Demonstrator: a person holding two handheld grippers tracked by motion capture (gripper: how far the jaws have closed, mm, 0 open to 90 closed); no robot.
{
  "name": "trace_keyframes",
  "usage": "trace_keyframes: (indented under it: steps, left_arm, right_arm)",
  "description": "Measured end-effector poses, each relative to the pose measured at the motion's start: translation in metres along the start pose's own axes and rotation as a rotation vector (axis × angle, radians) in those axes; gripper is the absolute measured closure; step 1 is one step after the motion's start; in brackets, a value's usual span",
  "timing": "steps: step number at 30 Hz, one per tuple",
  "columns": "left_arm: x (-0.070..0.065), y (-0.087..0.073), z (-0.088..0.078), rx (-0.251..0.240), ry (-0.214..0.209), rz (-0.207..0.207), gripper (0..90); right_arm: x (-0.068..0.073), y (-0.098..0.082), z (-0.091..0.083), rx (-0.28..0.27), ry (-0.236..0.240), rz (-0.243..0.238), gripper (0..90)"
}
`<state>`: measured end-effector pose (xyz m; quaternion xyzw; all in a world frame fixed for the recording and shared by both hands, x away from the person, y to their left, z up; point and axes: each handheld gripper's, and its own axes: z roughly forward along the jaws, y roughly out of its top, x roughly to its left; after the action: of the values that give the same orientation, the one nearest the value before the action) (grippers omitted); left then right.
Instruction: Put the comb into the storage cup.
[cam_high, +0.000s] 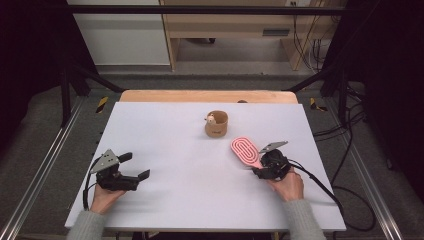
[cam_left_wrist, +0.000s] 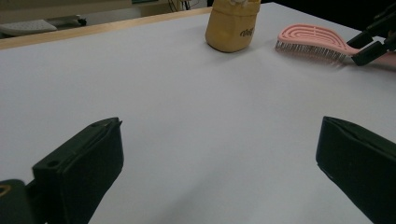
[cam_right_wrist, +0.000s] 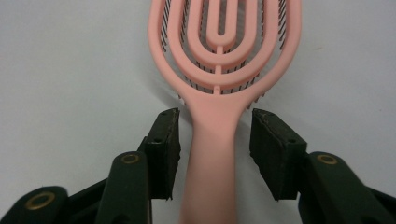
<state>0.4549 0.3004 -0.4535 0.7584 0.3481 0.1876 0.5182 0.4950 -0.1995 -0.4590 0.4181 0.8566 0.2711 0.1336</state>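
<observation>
A pink vented hairbrush (cam_high: 245, 150) (cam_left_wrist: 313, 39) (cam_right_wrist: 224, 56) lies bristles down on the white table (cam_high: 165, 145), right of centre, its handle pointing toward the person. My right gripper (cam_high: 257, 167) (cam_right_wrist: 215, 126) straddles the handle just below the brush head. A narrow gap shows on each side between pad and handle, so it is open. My left gripper (cam_high: 136, 165) (cam_left_wrist: 219, 140) rests near the table's left front, wide open with nothing between its jaws. The right gripper (cam_left_wrist: 369, 42) also appears far off in the left gripper view, at the brush handle.
A tan cup (cam_high: 216, 125) (cam_left_wrist: 232, 28) with a small pale figure (cam_high: 211, 119) at its rim stands behind the brush, near the table's middle back. A wooden strip (cam_high: 207, 96) borders the far edge. Dark frame posts and cables flank the table.
</observation>
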Motion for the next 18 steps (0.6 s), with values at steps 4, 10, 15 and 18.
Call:
trace_keyframes:
  steps: [4, 10, 15, 18]
  left_arm:
    - [0.0, 0.0, 0.0, 0.0, 0.0, 0.0, 0.7]
    - [-0.0001, 0.0, 0.0001, 0.001, -0.001, 0.001, 0.7]
    - [-0.0002, -0.0001, 0.0003, 0.003, -0.001, 0.002, 0.7]
    - [-0.0002, 0.0, 0.0002, 0.002, -0.001, 0.003, 0.7]
  right_arm:
    - [0.0001, -0.0001, 0.0012, 0.01, -0.013, -0.008, 55.8]
    - [-0.0004, -0.0001, 0.0014, 0.01, -0.018, -0.018, 59.7]
    - [0.0006, 0.0005, 0.0018, 0.015, -0.019, -0.023, 62.7]
    - [0.0015, 0.0007, 0.0025, 0.018, -0.018, -0.029, 64.9]
